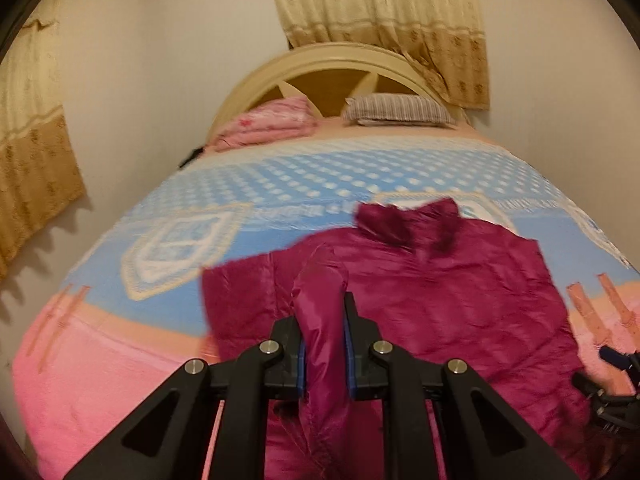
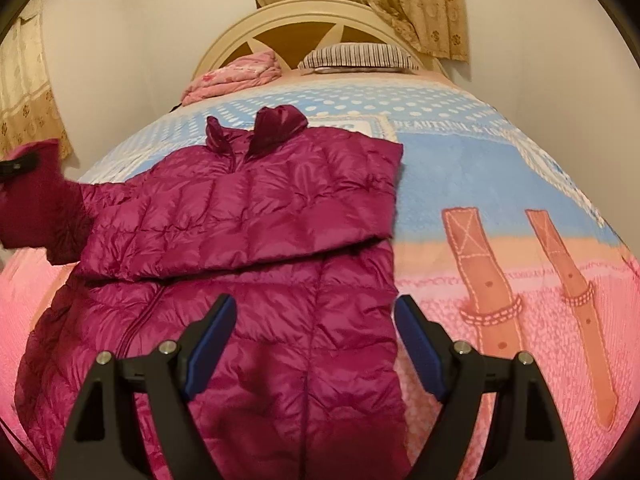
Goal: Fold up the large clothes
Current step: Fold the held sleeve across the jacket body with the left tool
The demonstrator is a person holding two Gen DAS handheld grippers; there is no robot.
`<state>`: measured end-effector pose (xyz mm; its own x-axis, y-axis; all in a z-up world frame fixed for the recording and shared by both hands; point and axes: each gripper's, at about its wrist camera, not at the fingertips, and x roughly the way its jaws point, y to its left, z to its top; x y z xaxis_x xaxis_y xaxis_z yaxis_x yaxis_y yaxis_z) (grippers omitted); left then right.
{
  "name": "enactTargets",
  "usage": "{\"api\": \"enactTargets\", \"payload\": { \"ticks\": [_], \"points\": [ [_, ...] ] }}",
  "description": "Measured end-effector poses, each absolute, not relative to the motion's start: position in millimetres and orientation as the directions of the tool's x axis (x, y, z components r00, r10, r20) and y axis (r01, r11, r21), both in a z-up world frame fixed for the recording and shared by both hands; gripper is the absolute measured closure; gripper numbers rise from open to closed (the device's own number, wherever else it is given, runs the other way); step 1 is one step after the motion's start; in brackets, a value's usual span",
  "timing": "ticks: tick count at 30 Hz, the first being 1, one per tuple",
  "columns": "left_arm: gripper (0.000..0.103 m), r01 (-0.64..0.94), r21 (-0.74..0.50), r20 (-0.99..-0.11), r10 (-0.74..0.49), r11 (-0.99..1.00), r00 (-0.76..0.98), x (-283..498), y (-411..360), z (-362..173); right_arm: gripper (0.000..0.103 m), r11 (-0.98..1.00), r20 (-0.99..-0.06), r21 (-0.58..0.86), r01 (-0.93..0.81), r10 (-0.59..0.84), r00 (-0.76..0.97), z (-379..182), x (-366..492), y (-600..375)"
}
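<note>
- Magenta puffer jacket (image 2: 248, 240) lies on the bed (image 2: 500, 168), centre-left of the right wrist frame, collar toward the headboard; one sleeve already laid across the chest.
- Left gripper (image 1: 324, 336): fingers narrow, pinching the other sleeve (image 1: 320, 304), lifted off the bed at frame centre.
- Right gripper (image 2: 316, 344): fingers wide, holding nothing, hovering above the lower body of the jacket.
- Risk: slick shell fabric could slide out of the thin pinch mid-carry; sleeve drops short.
- Risk: pulling the sleeve may drag the whole jacket, undoing the folded sleeve, since nothing pins the body.
- Risk: puffy fill may spring the fold open.
</note>
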<state>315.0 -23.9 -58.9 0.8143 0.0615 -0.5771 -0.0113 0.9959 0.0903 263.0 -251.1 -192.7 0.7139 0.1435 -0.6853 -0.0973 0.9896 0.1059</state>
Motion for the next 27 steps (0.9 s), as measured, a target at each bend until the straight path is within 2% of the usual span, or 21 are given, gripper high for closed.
{"api": "enactTargets", "payload": {
  "ticks": [6,8,10,12,18,20,21,22,24,27],
  "points": [
    [0.077,0.045,0.123,-0.618,0.041,0.991,0.785,326,-70,-94,0.02,0.988,-0.712,0.143,-0.062,0.146,0.687,-210,265,-263],
    [0.07,0.073,0.096,-0.621,0.002,0.993,0.784,326,-76,-101,0.02,0.987,-0.722,0.152,-0.056,0.149,0.676,-216,266,-265],
    [0.049,0.09,0.057,-0.625,-0.035,0.994,0.78,325,-81,-105,0.02,0.987,-0.735,0.152,-0.053,0.149,0.662,-222,268,-264],
    [0.035,0.089,0.056,-0.613,-0.036,0.994,0.789,323,-85,-103,0.02,0.987,-0.746,0.149,-0.055,0.149,0.65,-227,269,-263],
    [0.032,0.127,0.038,-0.565,-0.083,0.991,0.821,304,-77,-85,0.02,0.987,-0.753,0.151,-0.051,0.148,0.641,-230,268,-264],
    [0.024,0.112,0.087,-0.525,-0.05,0.99,0.85,293,-67,-78,0.02,0.985,-0.753,0.164,-0.053,0.16,0.638,-229,267,-266],
    [0.015,0.091,0.117,-0.508,-0.019,0.989,0.861,290,-60,-77,0.02,0.985,-0.755,0.166,-0.055,0.163,0.636,-227,267,-266],
    [0.014,0.06,0.143,-0.493,0.019,0.988,0.87,289,-51,-78,0.02,0.985,-0.754,0.164,-0.055,0.161,0.637,-224,266,-265],
    [0.014,0.018,0.167,-0.503,0.07,0.986,0.862,297,-31,-85,0.019,0.985,-0.749,0.164,-0.057,0.162,0.642,-214,266,-260],
    [0.014,-0.083,0.147,-0.567,0.152,0.986,0.81,323,9,-102,0.017,0.971,-0.739,0.224,-0.088,0.228,0.634,-199,270,-243]
  ]
}}
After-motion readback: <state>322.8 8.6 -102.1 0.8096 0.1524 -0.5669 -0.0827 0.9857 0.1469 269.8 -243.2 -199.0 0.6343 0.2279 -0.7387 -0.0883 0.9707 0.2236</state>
